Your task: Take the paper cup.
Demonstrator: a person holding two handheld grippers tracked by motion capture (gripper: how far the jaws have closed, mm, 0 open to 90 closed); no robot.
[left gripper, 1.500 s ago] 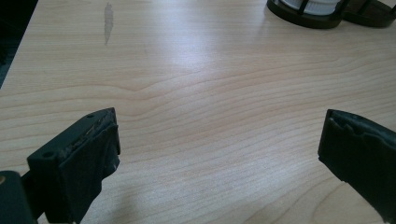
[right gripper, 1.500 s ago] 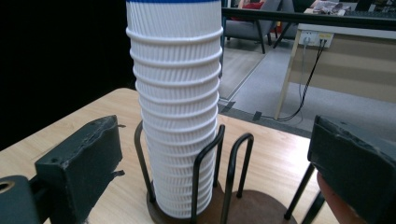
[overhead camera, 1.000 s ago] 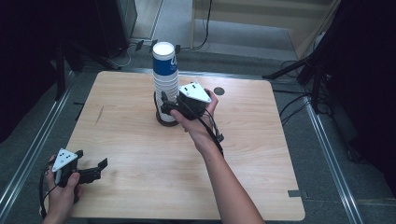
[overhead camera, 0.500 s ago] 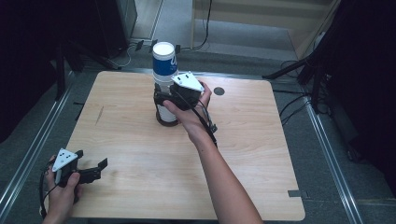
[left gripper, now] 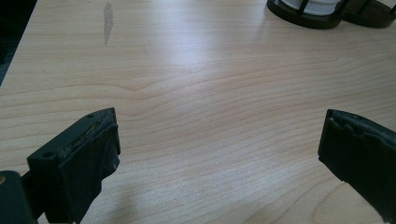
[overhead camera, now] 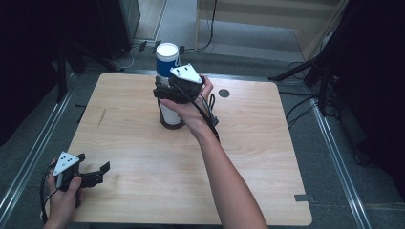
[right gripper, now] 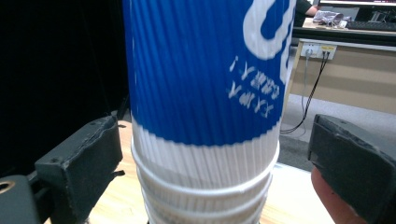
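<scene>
wooden table [overhead camera: 248,157] | cup stack [right gripper: 205,93] top cut off | right gripper [right gripper: 210,158] jaws spread around it | left gripper [left gripper: 219,154] jaws spread, empty

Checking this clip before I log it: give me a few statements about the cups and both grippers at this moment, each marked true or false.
1. The right gripper has its jaws either side of the cup stack. True.
2. Its pads press on the stack. False: gaps show on both sides.
3. The top cup is blue with white lettering. True.
4. The left gripper holds a cup. False: its jaws stand open over bare table.
5. The stack lies on its side. False: it stands upright in a black base.
</scene>
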